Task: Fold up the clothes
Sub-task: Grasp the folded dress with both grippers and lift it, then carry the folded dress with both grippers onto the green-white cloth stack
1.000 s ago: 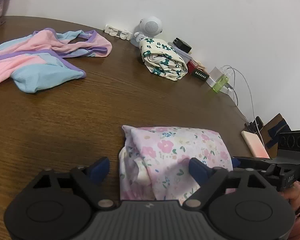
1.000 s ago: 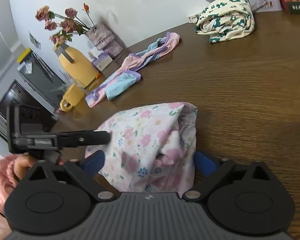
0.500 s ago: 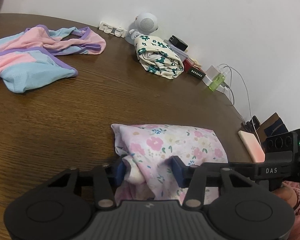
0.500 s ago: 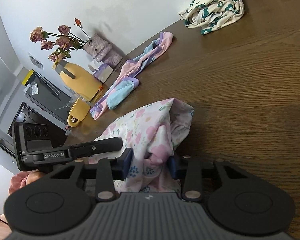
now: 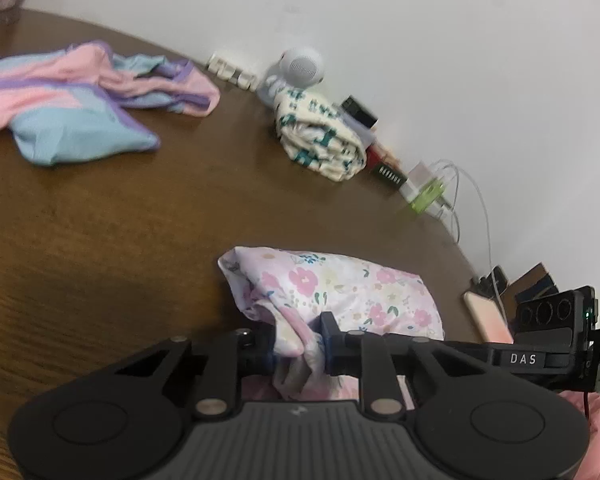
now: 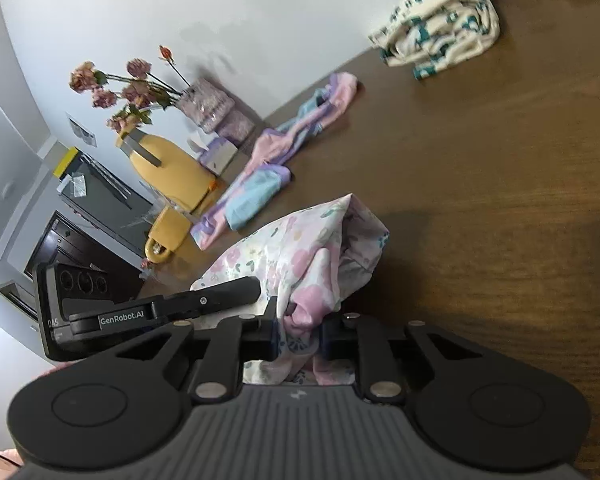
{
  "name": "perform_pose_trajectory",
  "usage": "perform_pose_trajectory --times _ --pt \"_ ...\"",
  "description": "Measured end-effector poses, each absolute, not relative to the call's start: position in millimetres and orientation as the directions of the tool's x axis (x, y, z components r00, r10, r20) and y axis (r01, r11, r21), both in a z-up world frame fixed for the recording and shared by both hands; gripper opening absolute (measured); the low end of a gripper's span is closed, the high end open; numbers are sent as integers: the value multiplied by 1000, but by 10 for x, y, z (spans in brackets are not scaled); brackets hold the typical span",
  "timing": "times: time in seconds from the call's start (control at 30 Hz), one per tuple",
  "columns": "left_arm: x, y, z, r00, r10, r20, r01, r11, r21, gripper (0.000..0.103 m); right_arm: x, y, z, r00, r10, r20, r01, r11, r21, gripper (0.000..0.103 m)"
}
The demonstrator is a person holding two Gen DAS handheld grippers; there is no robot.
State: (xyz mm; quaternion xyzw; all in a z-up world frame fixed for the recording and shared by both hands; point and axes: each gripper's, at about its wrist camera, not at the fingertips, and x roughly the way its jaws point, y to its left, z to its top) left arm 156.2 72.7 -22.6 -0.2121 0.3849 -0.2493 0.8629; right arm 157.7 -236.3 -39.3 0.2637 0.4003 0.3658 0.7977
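While both grippers, left and right, pinch the floral garment's near edge on the table, uneven lifting could undo its folds.

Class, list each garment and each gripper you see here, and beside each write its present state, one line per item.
Left gripper: shut on the pink floral garment.
Right gripper: shut on the pink floral garment.
Pink floral garment: folded bundle, pinched at both near corners.
Pink and blue garment: unfolded, rumpled on the table.
Green-print garment: bundled near the wall.
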Motion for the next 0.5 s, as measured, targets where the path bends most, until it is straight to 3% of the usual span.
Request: perform_pose_trajectory --times 0.27,0.5 --pt "1645 611 251 654 -594 -468 335 782 -525 18 1693 -2467 34 479 792 -378 -426 586 689 17" --pt "2194 299 923 722 -595 -353 412 780 -471 18 2330 -2685 701 577 756 -308 -476 619 625 17"
